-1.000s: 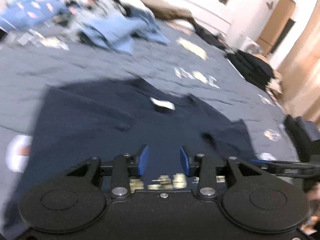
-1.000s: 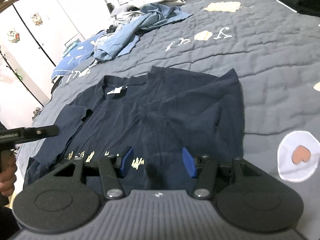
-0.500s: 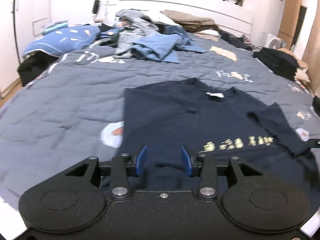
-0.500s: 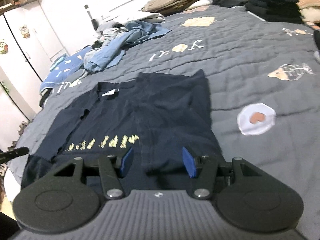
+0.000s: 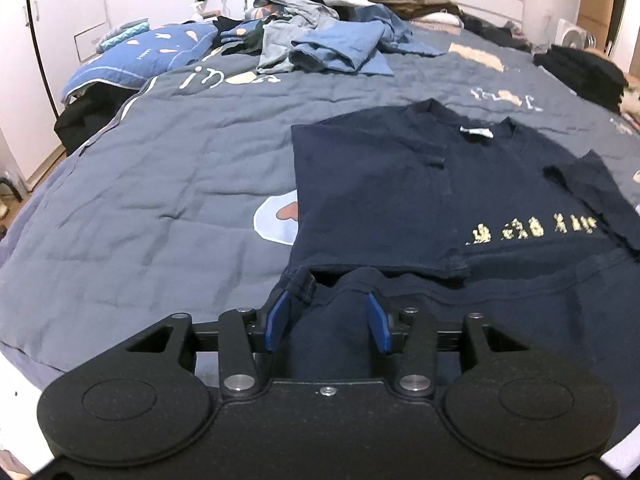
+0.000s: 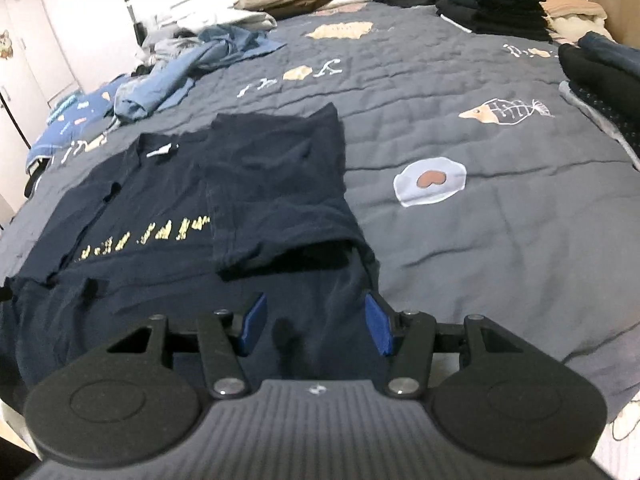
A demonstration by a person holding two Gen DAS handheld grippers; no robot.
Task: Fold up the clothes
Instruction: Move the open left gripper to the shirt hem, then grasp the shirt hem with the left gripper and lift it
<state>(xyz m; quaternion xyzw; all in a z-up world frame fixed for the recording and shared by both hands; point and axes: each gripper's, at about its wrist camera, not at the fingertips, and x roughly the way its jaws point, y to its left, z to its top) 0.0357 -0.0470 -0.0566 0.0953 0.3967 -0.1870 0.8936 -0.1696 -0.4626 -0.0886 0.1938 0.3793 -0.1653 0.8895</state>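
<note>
A dark navy T-shirt [image 5: 372, 196] lies flat on the grey quilt, with a white neck tag [image 5: 476, 132] and yellow print [image 5: 532, 230]. In the left wrist view one side panel is folded inward over its left part, and a sleeve [image 5: 592, 196] lies out at the right. My left gripper [image 5: 326, 304] is open at the near hem, with a hump of hem cloth standing between its blue fingers [image 5: 276, 316]. In the right wrist view the T-shirt [image 6: 272, 176] shows the folded panel on the right. My right gripper [image 6: 314, 314] hangs open over the near hem.
A heap of blue and grey clothes [image 5: 320, 40] lies at the head of the bed, beside a blue pillow [image 5: 144, 56]. Folded black stacks [image 6: 496, 8] sit at the far right, more dark clothes [image 6: 600, 68] at the right edge. Bare quilt [image 6: 480, 240] spreads right of the shirt.
Both grippers have drawn back and dropped to the shirt's near hem. The left view has swung and steadied, and hem cloth now bunches between the left fingers.
</note>
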